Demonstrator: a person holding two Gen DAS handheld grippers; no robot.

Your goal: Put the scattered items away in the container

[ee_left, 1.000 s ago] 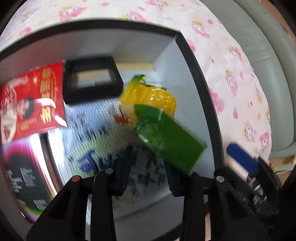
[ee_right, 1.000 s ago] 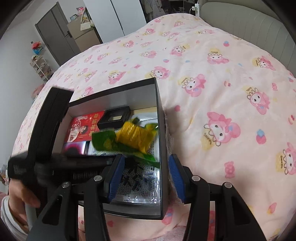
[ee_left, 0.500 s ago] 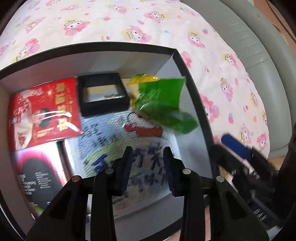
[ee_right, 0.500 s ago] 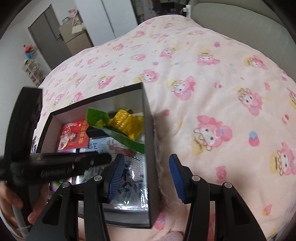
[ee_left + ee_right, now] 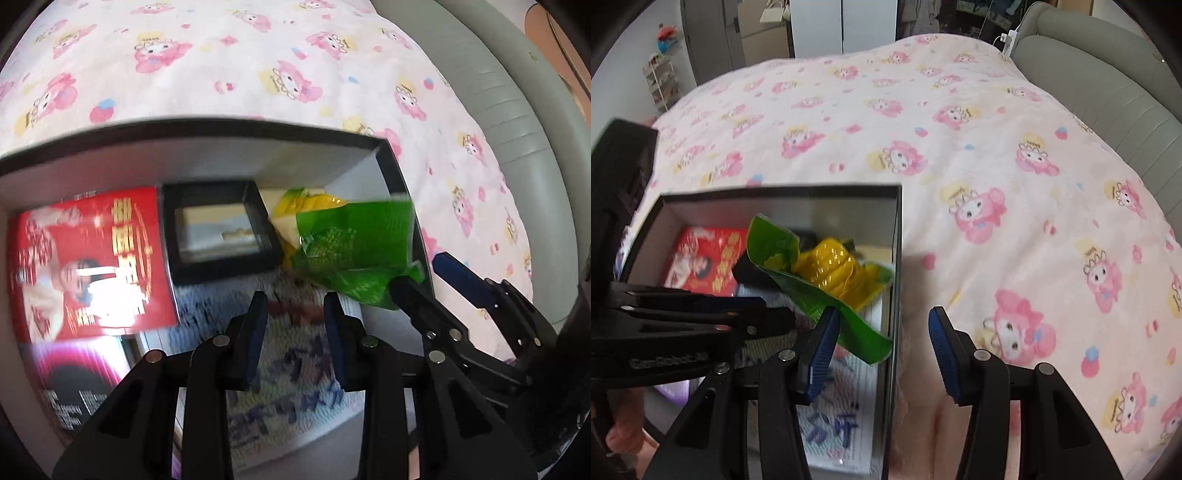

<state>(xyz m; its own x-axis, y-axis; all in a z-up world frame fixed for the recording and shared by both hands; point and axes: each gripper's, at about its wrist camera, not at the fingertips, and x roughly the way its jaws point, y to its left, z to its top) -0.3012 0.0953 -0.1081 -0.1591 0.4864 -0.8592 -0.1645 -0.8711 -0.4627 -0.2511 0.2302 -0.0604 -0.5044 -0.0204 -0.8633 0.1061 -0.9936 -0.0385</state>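
1. Container [image 5: 391, 162] – a black box with pale inner walls – sits on the pink cartoon-print blanket [image 5: 258, 66], and in the left wrist view it fills the middle of the picture.
2. At the left side of the box lies a red packet [image 5: 96, 258], flat on the bottom, and below it a dark pink and black packet [image 5: 74, 376].
3. Just right of the red packet is a small black frame case [image 5: 218, 229], close to the far wall.
4. Right of the case, a green and yellow snack bag [image 5: 351, 251] rests inside the box, its green end leaning against the right wall.
5. Under these things a white printed sheet [image 5: 295, 376] covers the floor of the box.
6. Left gripper [image 5: 295, 325] hovers above the sheet; its jaws have just been closing to a narrow gap, with nothing between them.
7. Right gripper [image 5: 882, 350] stands at the right wall of the box – its jaws are fairly wide and hold nothing, one finger over the box and the other over the blanket.
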